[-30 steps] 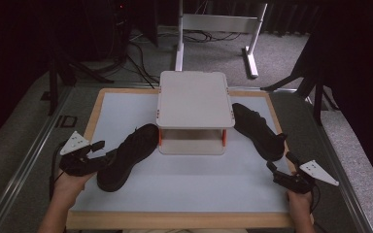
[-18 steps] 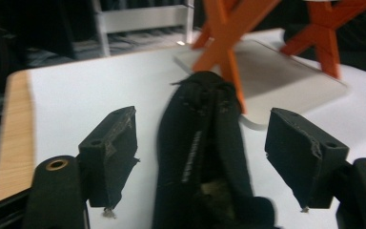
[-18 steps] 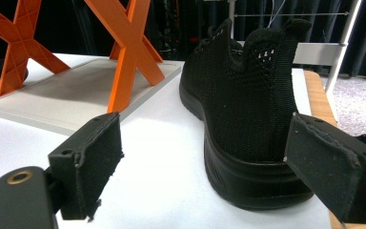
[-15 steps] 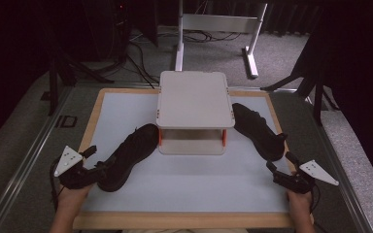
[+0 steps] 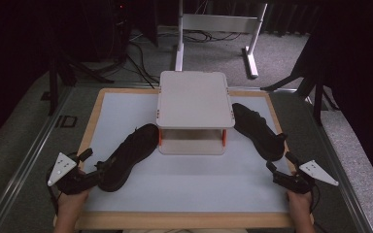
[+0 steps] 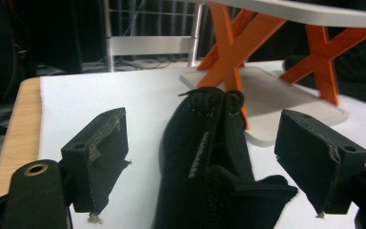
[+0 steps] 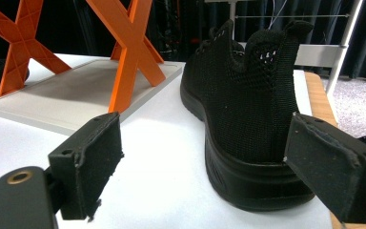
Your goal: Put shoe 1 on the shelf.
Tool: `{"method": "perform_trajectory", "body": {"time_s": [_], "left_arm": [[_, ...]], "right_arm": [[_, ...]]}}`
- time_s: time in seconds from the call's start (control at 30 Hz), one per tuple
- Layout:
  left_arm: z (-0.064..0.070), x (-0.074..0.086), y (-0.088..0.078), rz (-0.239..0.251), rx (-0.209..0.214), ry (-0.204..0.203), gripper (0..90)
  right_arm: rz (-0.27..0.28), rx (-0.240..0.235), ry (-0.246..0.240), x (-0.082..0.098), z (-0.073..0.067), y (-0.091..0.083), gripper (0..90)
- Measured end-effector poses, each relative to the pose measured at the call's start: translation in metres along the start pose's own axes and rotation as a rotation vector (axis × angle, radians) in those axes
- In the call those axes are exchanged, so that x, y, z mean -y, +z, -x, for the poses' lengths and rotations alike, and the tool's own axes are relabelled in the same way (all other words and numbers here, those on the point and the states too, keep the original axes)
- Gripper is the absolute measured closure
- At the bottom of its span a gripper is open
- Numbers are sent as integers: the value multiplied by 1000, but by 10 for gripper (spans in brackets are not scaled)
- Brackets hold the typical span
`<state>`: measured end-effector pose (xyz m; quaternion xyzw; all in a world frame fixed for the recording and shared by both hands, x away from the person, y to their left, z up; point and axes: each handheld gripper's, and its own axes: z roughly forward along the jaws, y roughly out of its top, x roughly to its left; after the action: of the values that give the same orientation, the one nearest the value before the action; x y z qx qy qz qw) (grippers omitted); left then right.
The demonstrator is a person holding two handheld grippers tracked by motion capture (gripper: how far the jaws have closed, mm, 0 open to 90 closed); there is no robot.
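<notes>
Landmark: small shelf rack [image 5: 193, 112], white top, orange X-legs, at far-middle of the white mat [image 5: 184, 184].
L shoe: black sneaker [image 5: 127, 156] lies tipped on its side, front-left of the rack, toe near the rack's left leg, heel toward the person.
R shoe: second black sneaker [image 5: 257, 131] stands upright on its sole, just right of the rack, heel toward the near-right corner.
L gripper: left gripper [image 5: 88, 170] sits at the heel end of the L shoe. Jaws have just been opening; in left gripper view they stand wide w/ the shoe's collar [image 6: 209, 162] btwn them, both pads clear of the fabric, so nothing gripped.
R gripper: right gripper [image 5: 282, 170] rests just behind the R shoe's heel [image 7: 262, 124], near-right of the rack. Jaws spread wide, nothing held; right gripper view has the heel partly ahead of the right-hand pad, not touched.
Change: vs a sec ago the L gripper has dropped lower and nearer the person w/ jaws spreading; L shoe lies about where it was. R gripper and R shoe unchanged.
Meaning: reads as a let-go of the L shoe, prob. to re-grip at the heel. Neither shoe on the rack yet; job looks early.
Next: prob. close on the heel collar, stand the shoe upright.
Risk: soft collar may fold, shoe could twist in the grip.
</notes>
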<state>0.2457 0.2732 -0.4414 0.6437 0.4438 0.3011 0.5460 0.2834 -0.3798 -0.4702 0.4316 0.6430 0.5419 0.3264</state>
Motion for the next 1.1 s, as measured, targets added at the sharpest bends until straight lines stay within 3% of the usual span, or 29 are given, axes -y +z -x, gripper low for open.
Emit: {"method": "perform_trajectory", "body": {"time_s": [0.03, 0.53, 0.73, 0.8, 0.97, 1.1], "left_arm": [[0, 1, 1, -1, 24, -10, 190], [-5, 29, 16, -79, 43, -49, 214], [-3, 35, 16, -101, 70, -40, 327], [-3, 36, 16, -101, 80, -39, 410], [0, 40, 16, -90, 74, -45, 418], [1, 42, 16, -83, 64, -34, 474]], "right_arm": [[0, 1, 0, 0, 0, 0, 119], [1, 2, 2, 0, 0, 0, 119], [2, 3, 0, 0, 0, 0, 119], [2, 3, 0, 0, 0, 0, 119], [2, 5, -3, 0, -1, 1, 119], [1, 6, -6, 1, -1, 1, 120]]}}
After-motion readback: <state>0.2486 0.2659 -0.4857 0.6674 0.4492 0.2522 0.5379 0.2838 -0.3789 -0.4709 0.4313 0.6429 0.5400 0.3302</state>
